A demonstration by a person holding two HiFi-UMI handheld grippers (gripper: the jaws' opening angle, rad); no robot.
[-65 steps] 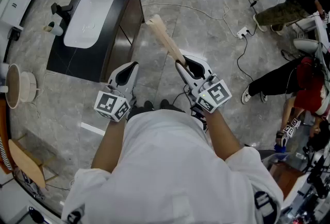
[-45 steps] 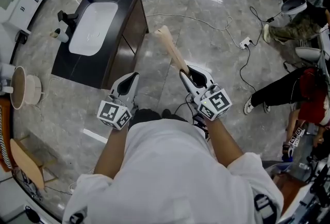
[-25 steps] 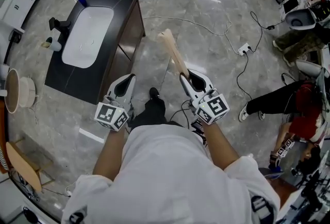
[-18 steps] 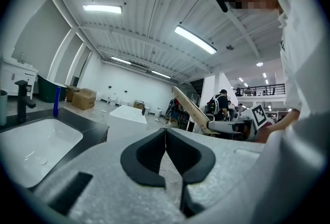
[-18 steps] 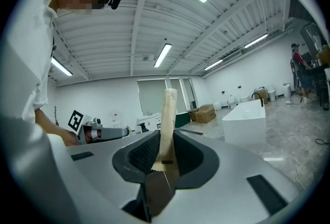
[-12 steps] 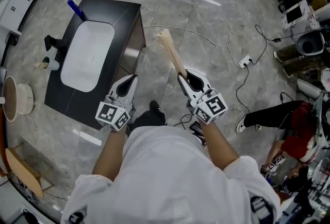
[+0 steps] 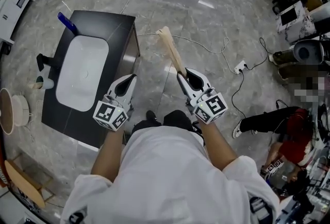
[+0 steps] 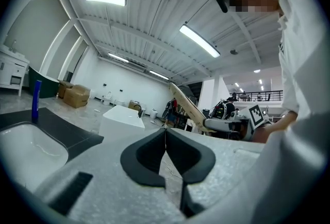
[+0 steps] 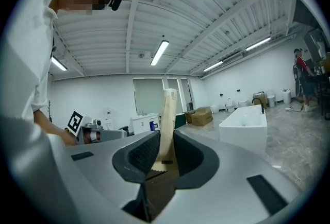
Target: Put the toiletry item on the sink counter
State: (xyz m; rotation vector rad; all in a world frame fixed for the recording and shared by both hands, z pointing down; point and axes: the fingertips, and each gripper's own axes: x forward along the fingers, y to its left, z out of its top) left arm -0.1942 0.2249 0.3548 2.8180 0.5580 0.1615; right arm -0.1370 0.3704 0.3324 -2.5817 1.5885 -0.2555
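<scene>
Tube (image 7: 169, 48), clamped in right hand-held gripper (image 7: 182, 70), now nearer bench (image 7: 117, 30); left hand-held gripper (image 7: 130, 80) closed, empty; placing remains.

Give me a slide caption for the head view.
Right gripper clamps a beige tube; left gripper shut, empty; black sink counter lies to their left.
</scene>
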